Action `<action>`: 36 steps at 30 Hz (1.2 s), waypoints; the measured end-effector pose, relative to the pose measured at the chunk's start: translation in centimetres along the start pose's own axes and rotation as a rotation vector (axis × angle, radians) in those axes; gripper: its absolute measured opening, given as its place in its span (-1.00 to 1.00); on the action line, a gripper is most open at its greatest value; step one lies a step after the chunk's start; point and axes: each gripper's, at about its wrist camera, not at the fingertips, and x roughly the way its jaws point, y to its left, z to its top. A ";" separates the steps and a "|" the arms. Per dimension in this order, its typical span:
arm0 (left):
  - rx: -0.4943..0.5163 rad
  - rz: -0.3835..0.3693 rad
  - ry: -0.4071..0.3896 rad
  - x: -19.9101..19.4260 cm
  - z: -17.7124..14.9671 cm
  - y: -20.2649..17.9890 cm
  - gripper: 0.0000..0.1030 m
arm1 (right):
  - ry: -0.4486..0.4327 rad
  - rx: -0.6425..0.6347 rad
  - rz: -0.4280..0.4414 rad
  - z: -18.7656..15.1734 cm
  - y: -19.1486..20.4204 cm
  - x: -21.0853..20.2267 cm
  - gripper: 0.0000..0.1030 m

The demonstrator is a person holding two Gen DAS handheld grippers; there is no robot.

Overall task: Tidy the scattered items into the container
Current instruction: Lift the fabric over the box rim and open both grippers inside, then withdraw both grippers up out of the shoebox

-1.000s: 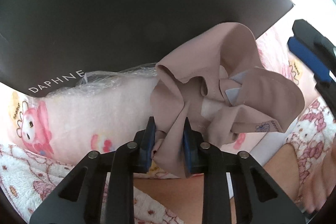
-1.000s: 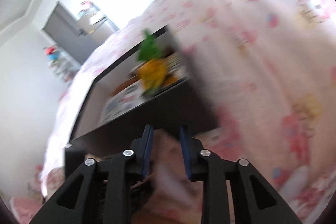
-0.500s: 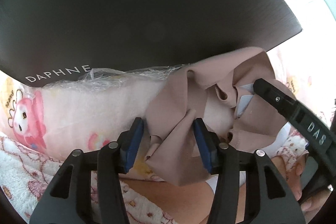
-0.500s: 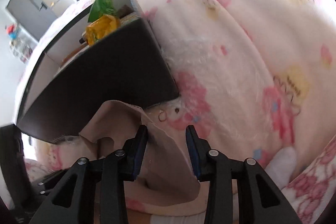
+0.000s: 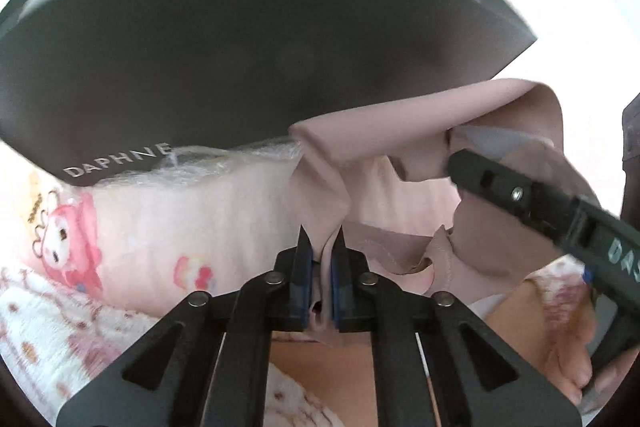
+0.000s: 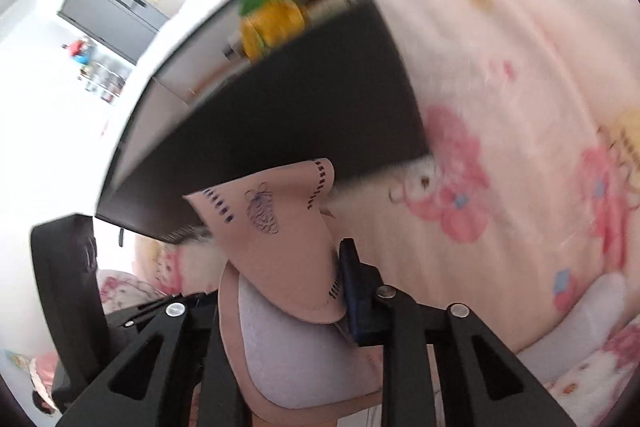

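Pinkish-beige cloth (image 5: 404,123) hangs stretched between the two grippers, just in front of the dark wall of the box (image 5: 240,59) and above the pink cartoon-print blanket (image 5: 132,223). The left gripper (image 5: 320,239) is clenched on a bunched fold of the cloth, its blue pads pressed tight against the fabric from both sides. From that pinch the cloth rises and runs to the right, where the right gripper (image 5: 452,155) comes in from the side with the fabric draped over its tip.

From the right wrist view, the cloth (image 6: 280,235) fills the space between the right gripper's (image 6: 280,291) fingers; a printed motif and dashed stitching show on its outer face and a pale lining lower down. The jaws are closing on it. The right pad (image 6: 354,287) sits against the fabric; the left one is covered by cloth, so its contact is hard to confirm.

The box (image 6: 280,131) is open at the top, with a green-and-yellow packet (image 6: 272,19) standing inside by its near wall. Crinkled clear film (image 5: 224,159) lies at the foot of the box. A bare hand (image 5: 560,355) holds the right gripper's handle at the lower right of the left view.
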 end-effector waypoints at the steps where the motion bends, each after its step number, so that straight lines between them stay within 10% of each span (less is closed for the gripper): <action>1: 0.001 -0.014 -0.021 -2.0 -0.5 1.1 -0.90 | -0.029 -0.013 0.000 0.0 0.2 -1.0 -0.67; 8: -0.005 -0.063 -0.242 -11.9 -0.3 0.7 -0.90 | -0.175 -0.131 0.085 4.3 3.5 -6.9 -0.67; 16: -0.057 0.041 -0.402 -11.6 7.9 1.0 -0.90 | -0.219 -0.276 0.124 12.4 10.4 -5.9 -0.68; 23: -0.111 0.174 -0.376 -4.9 11.9 3.7 -0.87 | -0.209 -0.310 0.108 15.0 13.2 -2.7 -0.69; 26: -0.135 0.231 -0.278 -1.9 13.0 4.9 -0.53 | -0.119 -0.316 0.038 16.2 13.2 0.2 -0.69; 31: -0.103 0.203 -0.315 -5.3 10.9 6.2 -0.48 | 0.039 -0.374 0.080 13.6 12.7 2.3 -0.69; 36: -0.059 0.051 -0.137 -3.1 10.2 5.4 -0.48 | 0.145 -0.382 0.063 12.1 12.3 4.6 -0.68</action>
